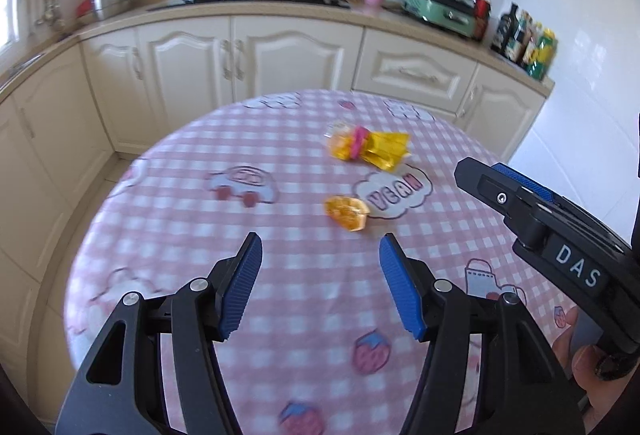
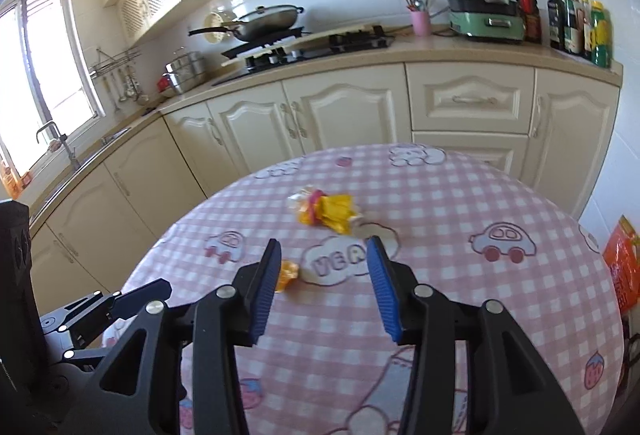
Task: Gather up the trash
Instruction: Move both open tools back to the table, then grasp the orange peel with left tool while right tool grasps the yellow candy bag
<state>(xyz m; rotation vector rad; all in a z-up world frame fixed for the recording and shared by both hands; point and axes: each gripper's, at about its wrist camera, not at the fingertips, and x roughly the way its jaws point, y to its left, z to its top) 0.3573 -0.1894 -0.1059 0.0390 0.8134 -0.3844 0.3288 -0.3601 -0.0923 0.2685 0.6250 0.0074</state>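
Two pieces of trash lie on a round table with a pink checked cloth (image 1: 168, 171) (image 2: 460, 195). A yellow wrapper with a pink band (image 1: 370, 146) (image 2: 325, 210) lies toward the far side. A small crumpled orange wrapper (image 1: 347, 213) (image 2: 287, 272) lies nearer, beside a cloud print. My left gripper (image 1: 321, 241) hovers open above the cloth, just short of the orange wrapper, with nothing between its blue pads. My right gripper (image 2: 323, 247) is open and empty too, to the right of the orange wrapper; it also shows at the right edge of the left wrist view (image 1: 532, 203).
Cream kitchen cabinets (image 2: 344, 107) and a worktop curve behind the table, with a hob and pan (image 2: 264, 19), a pink utensil cup (image 2: 421, 22), a green appliance (image 2: 486, 17) and bottles (image 2: 580, 27). An orange bag (image 2: 622, 267) hangs off the table's right side. A sink and tap (image 2: 56, 139) stand at left.
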